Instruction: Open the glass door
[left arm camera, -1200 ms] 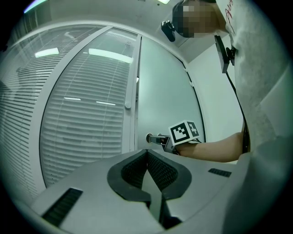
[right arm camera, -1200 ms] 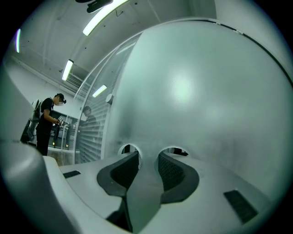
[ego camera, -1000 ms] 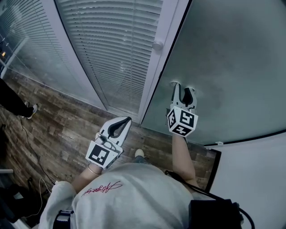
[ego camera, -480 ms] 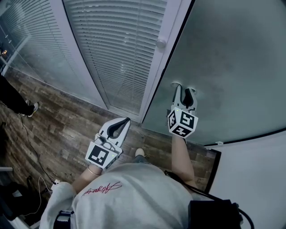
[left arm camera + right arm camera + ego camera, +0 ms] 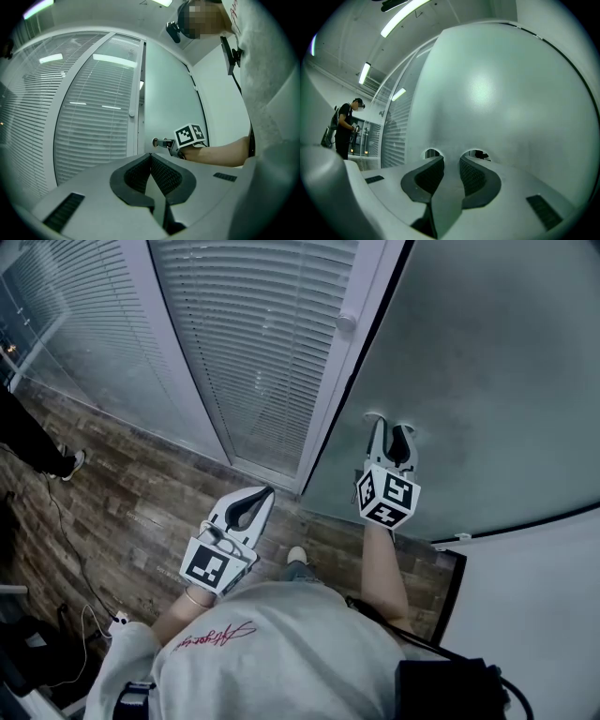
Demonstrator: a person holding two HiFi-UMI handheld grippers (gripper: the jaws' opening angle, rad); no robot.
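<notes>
Standing at the frosted glass door [image 5: 487,362], the person holds both grippers level, out ahead of the body.

Right gripper [image 5: 389,423]: fingertips touch the door's frosted pane, on its left half, well below the round white knob [image 5: 348,322] on the white frame [image 5: 361,343]. In the right gripper view its jaws are spread, with a clear gap and nothing between them; they have just been closing a little. Two small clear patches show in the frosting right at the tips. The pane [image 5: 506,93] fills most of that view.

Left gripper [image 5: 265,491]: jaws pressed together, tips meeting, nothing pinched. It is free in the air over the wood-plank floor [image 5: 122,512], apart from the door, and points toward the foot of the frame.

Door position: to the right of the frame, with a window of slatted blinds [image 5: 253,343] on the frame's left. A white wall panel [image 5: 534,596] borders the door at lower right.

Left gripper view: the right gripper [image 5: 157,142] shows side-on against the pane.

Background: another person [image 5: 344,126] stands far off at the left of the right gripper view.
</notes>
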